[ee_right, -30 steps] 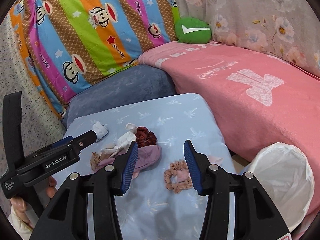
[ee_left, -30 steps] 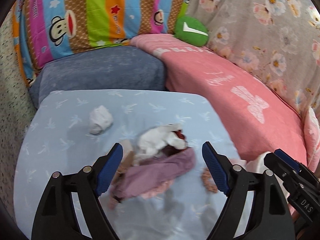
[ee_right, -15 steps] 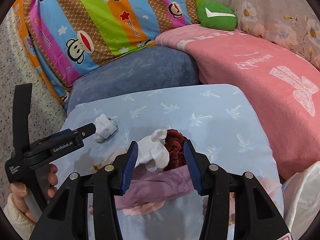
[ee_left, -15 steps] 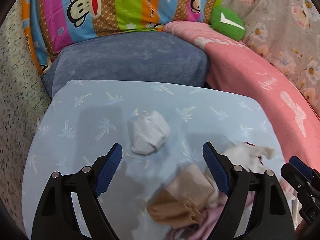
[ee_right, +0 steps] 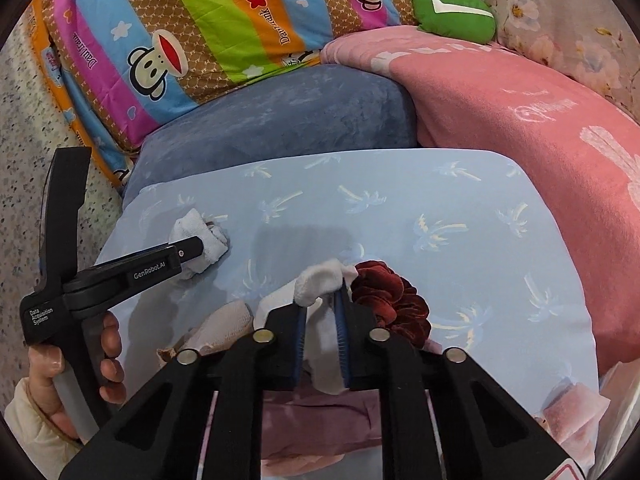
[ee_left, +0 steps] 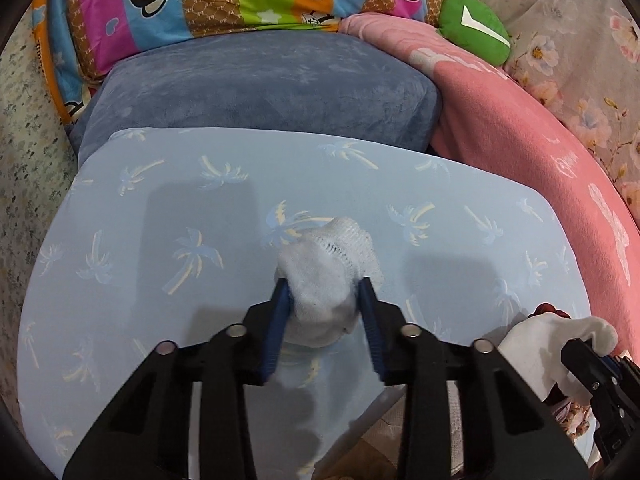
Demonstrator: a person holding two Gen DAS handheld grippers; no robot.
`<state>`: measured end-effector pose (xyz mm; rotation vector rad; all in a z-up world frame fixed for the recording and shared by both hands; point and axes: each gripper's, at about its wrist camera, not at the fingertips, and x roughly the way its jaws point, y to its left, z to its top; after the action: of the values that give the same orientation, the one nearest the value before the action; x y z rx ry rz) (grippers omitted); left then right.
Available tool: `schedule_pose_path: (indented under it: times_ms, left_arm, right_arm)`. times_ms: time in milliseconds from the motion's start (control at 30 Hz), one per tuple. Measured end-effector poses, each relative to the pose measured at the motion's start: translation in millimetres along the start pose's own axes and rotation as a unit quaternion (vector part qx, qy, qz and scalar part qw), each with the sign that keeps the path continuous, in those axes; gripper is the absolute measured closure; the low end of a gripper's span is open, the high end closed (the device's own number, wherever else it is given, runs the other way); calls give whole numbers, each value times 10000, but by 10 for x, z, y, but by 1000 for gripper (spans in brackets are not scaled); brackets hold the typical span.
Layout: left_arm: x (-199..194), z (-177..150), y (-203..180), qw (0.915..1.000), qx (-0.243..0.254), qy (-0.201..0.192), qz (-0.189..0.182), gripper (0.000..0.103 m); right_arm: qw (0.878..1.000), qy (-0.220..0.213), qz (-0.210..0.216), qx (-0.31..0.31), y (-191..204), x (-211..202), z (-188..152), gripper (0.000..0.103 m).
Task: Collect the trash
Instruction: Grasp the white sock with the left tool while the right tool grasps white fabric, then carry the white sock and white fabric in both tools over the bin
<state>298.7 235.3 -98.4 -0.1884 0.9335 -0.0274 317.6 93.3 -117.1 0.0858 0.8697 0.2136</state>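
My left gripper (ee_left: 324,292) is shut on a crumpled white wad (ee_left: 326,268) lying on the light blue palm-print cushion (ee_left: 160,216); the wad also shows in the right wrist view (ee_right: 200,240) with the left gripper (ee_right: 192,248) on it. My right gripper (ee_right: 322,300) is shut on a white cloth piece (ee_right: 320,284) at the top of a pile. It also shows in the left wrist view (ee_left: 552,336). Beside it lie a dark red scrunchie (ee_right: 392,300), a beige cloth (ee_right: 224,324) and a mauve cloth (ee_right: 320,420).
A grey-blue cushion (ee_right: 280,120) and a striped monkey-print pillow (ee_right: 180,32) stand behind the blue cushion. A pink blanket (ee_right: 540,120) lies to the right, with a green plush (ee_right: 452,12) at the back. A pale pink piece (ee_right: 572,412) lies at the lower right.
My left gripper moved left from the pile to the white wad and closed on it. My right gripper moved to the pile and closed on the white cloth piece.
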Motion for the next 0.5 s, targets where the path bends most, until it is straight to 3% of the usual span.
schedule_pose_path:
  times_ms: [33,133,500]
  left_arm:
    - [-15,-7,-12,10000,26,5,0,80]
    - [-97,-15,-38,10000,36,8,-65,85]
    - [-839,-31,-382,9974,280,-559,-350,86]
  right_arm:
    - [10000,-19,22,10,2,-21,-4,97]
    - [9999,-121,95,-12,39,-137,2,99]
    - [9957,-868,311,-110,221,-1008,146,100]
